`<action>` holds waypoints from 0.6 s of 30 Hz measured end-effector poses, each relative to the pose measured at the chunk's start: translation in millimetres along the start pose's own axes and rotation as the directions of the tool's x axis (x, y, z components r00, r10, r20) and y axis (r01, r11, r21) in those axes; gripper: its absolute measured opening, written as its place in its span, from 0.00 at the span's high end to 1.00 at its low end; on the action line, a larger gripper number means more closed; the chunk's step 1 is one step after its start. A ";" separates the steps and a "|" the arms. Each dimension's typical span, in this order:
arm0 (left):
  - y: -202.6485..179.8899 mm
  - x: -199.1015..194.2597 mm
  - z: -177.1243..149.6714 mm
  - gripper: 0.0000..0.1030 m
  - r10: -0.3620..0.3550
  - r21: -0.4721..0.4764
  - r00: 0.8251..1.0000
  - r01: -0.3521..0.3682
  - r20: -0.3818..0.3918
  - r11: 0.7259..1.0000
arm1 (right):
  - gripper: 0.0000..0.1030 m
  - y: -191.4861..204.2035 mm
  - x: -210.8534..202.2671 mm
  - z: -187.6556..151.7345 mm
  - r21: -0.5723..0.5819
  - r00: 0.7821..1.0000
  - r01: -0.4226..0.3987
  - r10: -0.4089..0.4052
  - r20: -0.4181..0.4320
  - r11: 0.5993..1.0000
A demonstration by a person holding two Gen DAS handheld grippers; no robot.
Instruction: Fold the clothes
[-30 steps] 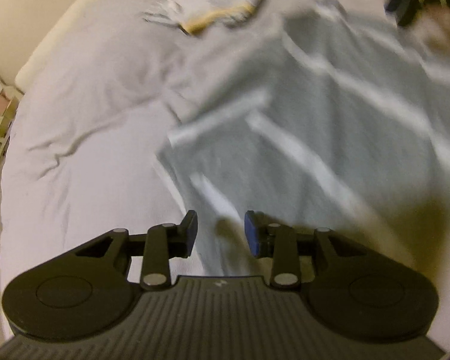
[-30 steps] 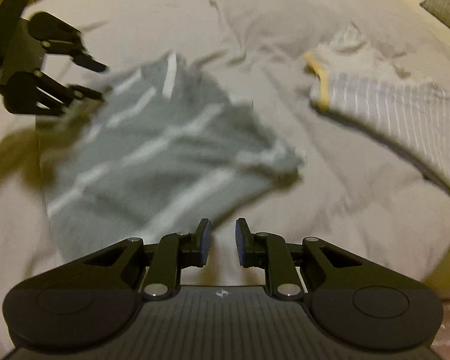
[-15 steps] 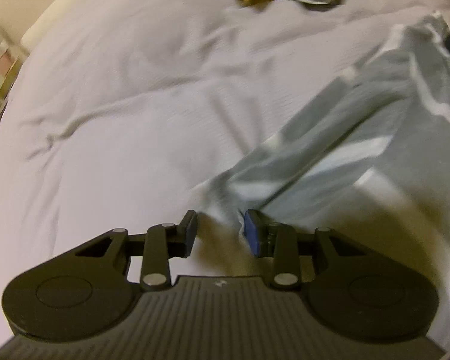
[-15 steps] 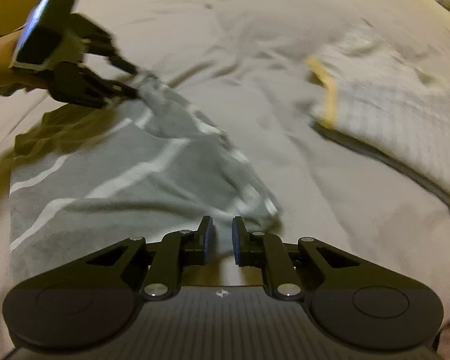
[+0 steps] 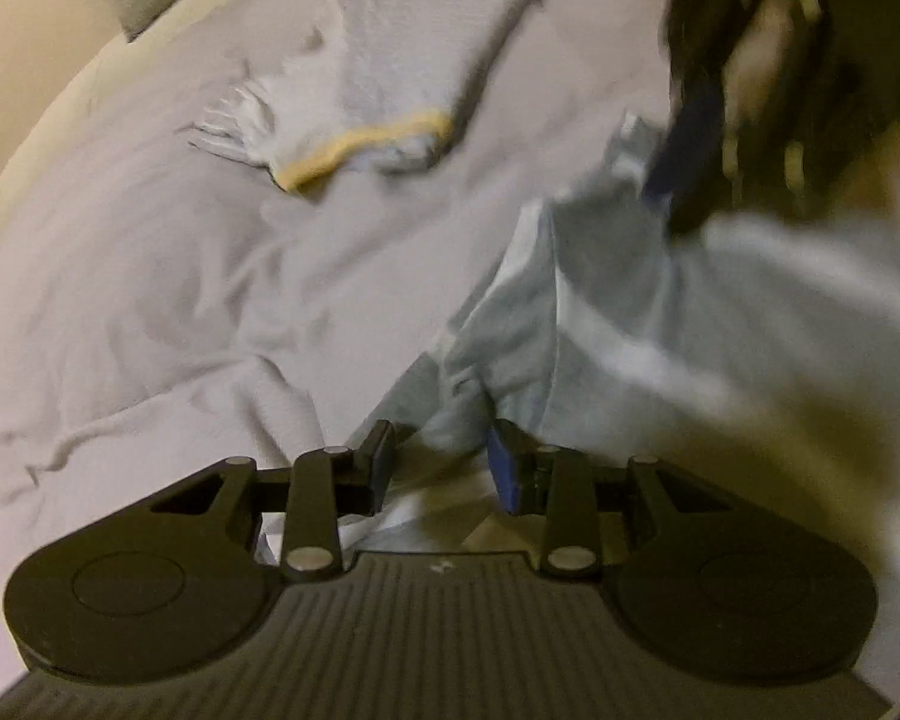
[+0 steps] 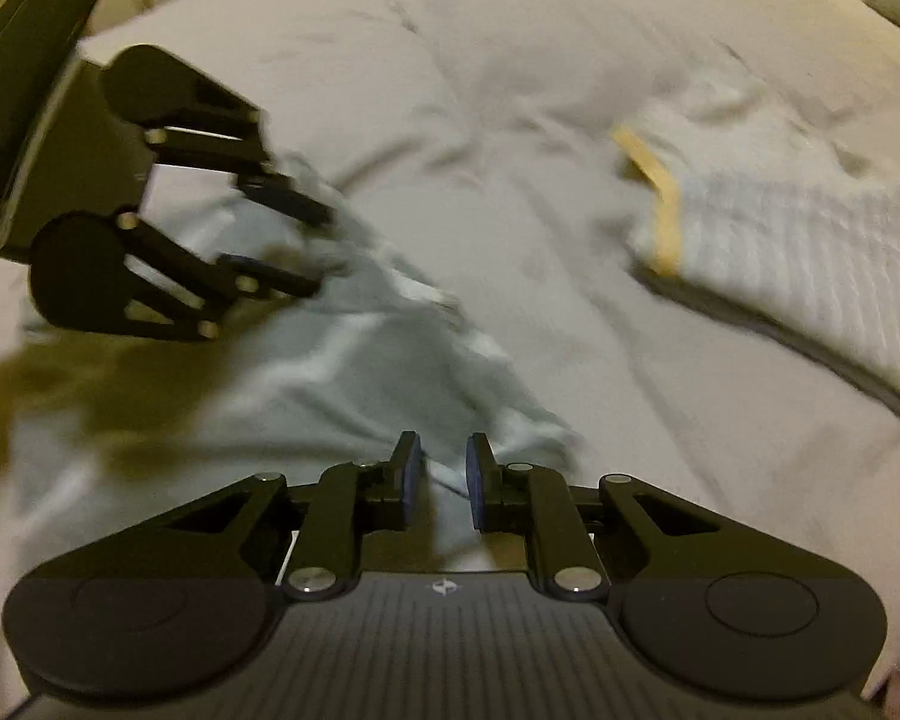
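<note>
A grey striped garment [image 6: 342, 372] lies rumpled on the bed [image 6: 510, 90], away from its edges. The left hand-held gripper [image 5: 441, 465] has its fingers spread, with cloth bunched between them. The right hand-held gripper [image 6: 441, 480] is also spread, over the garment's hem. A white yellow-trimmed garment [image 6: 810, 252] lies well apart. No lettering is readable.

Dim, warm indoor light here, with a yellowish cast over everything. Motion blur smears the grey striped garment [image 5: 630, 324] in both views, and the right gripper [image 5: 684, 156] above it is a dark streak. A murky olive shadow falls across the garment's left side beneath the left gripper [image 6: 306, 252]. The bed [image 6: 510, 90] bows at the fisheye edges, corners vignetted black.
</note>
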State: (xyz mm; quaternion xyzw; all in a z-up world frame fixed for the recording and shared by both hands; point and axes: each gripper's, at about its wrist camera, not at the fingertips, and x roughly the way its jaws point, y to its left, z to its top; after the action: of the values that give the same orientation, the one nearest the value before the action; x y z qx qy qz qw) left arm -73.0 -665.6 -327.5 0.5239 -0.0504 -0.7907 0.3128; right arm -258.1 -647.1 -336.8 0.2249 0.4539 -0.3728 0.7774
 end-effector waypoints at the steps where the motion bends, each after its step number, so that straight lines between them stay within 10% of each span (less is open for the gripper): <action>1: 7.1 3.8 -4.1 0.65 0.023 -0.026 0.999 -0.024 -0.025 0.999 | 0.86 -4.1 -3.2 -4.1 0.001 1.000 0.027 -0.027 -0.001 1.000; 7: 52.1 8.3 -29.7 0.64 0.100 -0.190 0.983 -0.129 -0.153 0.973 | 0.85 -22.8 -31.5 -21.2 0.066 0.993 0.114 -0.113 -0.018 0.991; 18: 38.2 -32.5 -7.0 0.65 -0.044 -0.224 0.996 0.060 0.076 0.973 | 0.82 28.8 -27.3 14.7 -0.012 0.994 -0.069 0.070 0.088 0.998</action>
State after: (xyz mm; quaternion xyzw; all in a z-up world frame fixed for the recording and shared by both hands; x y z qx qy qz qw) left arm -41.8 -676.5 -289.2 0.4580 0.0428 -0.8171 0.3474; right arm -236.0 -629.1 -305.5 0.2205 0.4127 -0.3529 0.8103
